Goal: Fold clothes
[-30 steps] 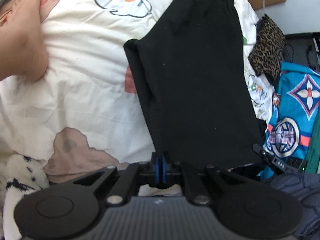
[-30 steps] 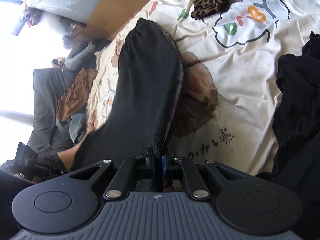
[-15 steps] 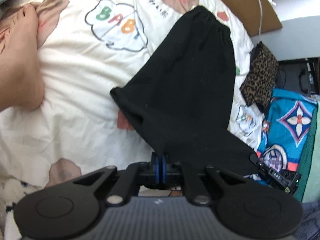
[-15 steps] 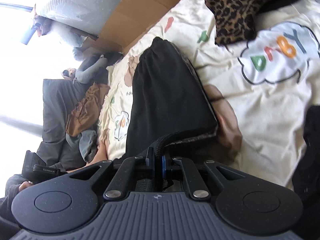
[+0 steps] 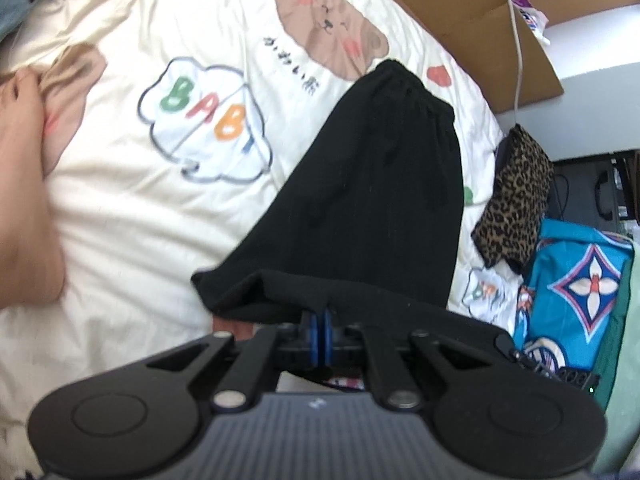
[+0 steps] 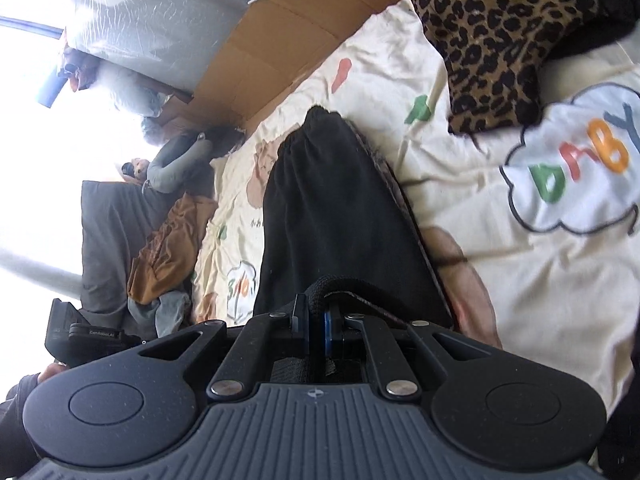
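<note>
Gripped in the left gripper (image 5: 320,330) was the near edge of a black garment (image 5: 372,208), the blue-tipped fingers pressed together on the cloth. Across the last second that edge had been carried forward over the rest of the garment: a second ago the cloth hung long and steep from the fingers, whereas now its far, gathered end was laid on the cream quilt (image 5: 160,216) just below the printed bear and the near part was drawn up into a low fold. To the right, a leopard-print pouch (image 5: 516,196) was seen lying near the garment but apart from it, beside a turquoise patterned cloth (image 5: 580,280).

Clamped likewise was the right gripper (image 6: 316,326), with a rolled hem of the same garment (image 6: 336,216) pinched between its fingers. In that view the cloth, earlier a tall hanging column, was now spread flat along the quilt (image 6: 540,280), with the held edge raised just above it.

From this it was judged that a fold was under way, the near half being brought over the far half; the held edge had yet to be laid down.
</note>
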`<state>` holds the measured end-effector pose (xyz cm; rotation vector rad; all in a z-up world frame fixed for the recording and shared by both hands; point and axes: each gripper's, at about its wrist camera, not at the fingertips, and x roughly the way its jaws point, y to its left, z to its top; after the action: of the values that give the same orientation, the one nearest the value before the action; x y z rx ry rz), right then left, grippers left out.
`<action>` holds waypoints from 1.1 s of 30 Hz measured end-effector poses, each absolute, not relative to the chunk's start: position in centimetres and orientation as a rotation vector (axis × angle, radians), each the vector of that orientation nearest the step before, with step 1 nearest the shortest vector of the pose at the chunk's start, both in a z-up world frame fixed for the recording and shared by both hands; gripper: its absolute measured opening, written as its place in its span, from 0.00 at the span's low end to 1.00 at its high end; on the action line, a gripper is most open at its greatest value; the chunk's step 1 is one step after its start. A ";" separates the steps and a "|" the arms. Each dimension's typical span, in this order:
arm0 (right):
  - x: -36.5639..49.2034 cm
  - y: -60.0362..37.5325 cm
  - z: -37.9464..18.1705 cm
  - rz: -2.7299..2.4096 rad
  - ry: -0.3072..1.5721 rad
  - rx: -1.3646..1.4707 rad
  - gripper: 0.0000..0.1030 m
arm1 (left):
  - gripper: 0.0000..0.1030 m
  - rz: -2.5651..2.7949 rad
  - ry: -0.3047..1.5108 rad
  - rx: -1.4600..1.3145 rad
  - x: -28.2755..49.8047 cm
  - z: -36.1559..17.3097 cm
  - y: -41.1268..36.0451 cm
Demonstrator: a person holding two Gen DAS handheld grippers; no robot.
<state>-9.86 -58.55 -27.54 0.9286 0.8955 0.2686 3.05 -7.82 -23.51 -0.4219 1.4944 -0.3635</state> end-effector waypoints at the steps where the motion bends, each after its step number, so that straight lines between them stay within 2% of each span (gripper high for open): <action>1: -9.4 -58.6 -27.5 0.266 0.890 0.930 0.05 | 0.03 -0.364 1.485 -0.421 3.7 -23.5 -8.0; 22: 0.1 -58.5 -28.6 0.214 0.933 0.876 0.06 | 0.03 -0.328 1.408 -0.443 12.8 -26.3 -8.9; 33: 2.5 -59.0 -29.9 0.135 0.941 0.836 0.06 | 0.03 -0.347 1.381 -0.439 16.3 -27.9 -10.4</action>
<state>2.49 -58.97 -29.93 0.8364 0.9410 0.1351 16.27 -10.40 -27.92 -0.4388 1.3811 -0.3467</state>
